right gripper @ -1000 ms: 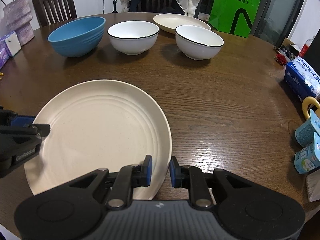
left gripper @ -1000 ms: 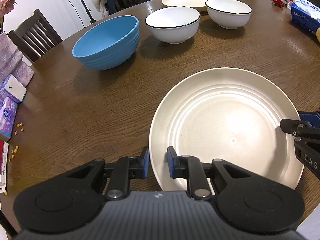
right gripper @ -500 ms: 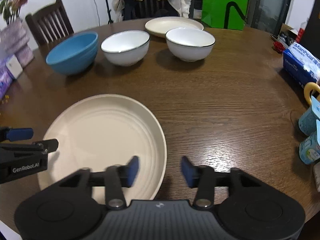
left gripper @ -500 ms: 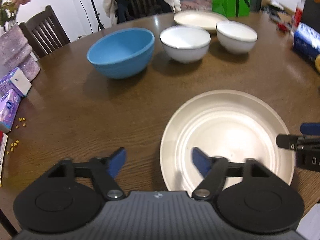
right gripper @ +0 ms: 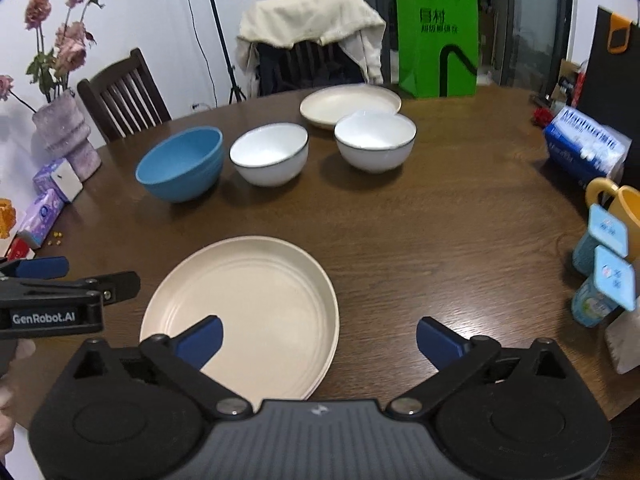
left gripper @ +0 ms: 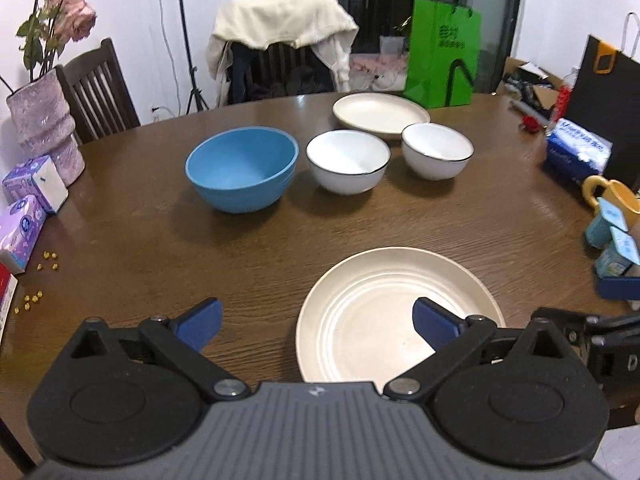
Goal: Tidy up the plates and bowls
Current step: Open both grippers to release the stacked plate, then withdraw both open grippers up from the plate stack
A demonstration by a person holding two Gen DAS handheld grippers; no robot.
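A cream plate [left gripper: 384, 304] [right gripper: 256, 304] lies on the round wooden table [left gripper: 120, 248] near its front edge. Behind it stand a blue bowl [left gripper: 242, 174] [right gripper: 180, 164], two white bowls [left gripper: 348, 166] [left gripper: 436, 150] [right gripper: 270, 154] [right gripper: 374, 140] and a second cream plate [left gripper: 380, 114] [right gripper: 348, 104] at the back. My left gripper [left gripper: 316, 324] is open and empty, raised over the near plate's left edge. My right gripper [right gripper: 318, 340] is open and empty, raised over its right edge.
Tissue packs [left gripper: 24, 228] and a pink vase [left gripper: 44, 128] stand at the left. A yellow mug [right gripper: 616, 208], small cartons [right gripper: 604, 280] and a blue tissue pack [right gripper: 584, 148] stand at the right. A green bag [left gripper: 440, 56] and chairs [left gripper: 280, 52] are behind the table.
Both grippers were shut on the near plate's rim; they opened, let it go onto the table, and rose and drew back from it.
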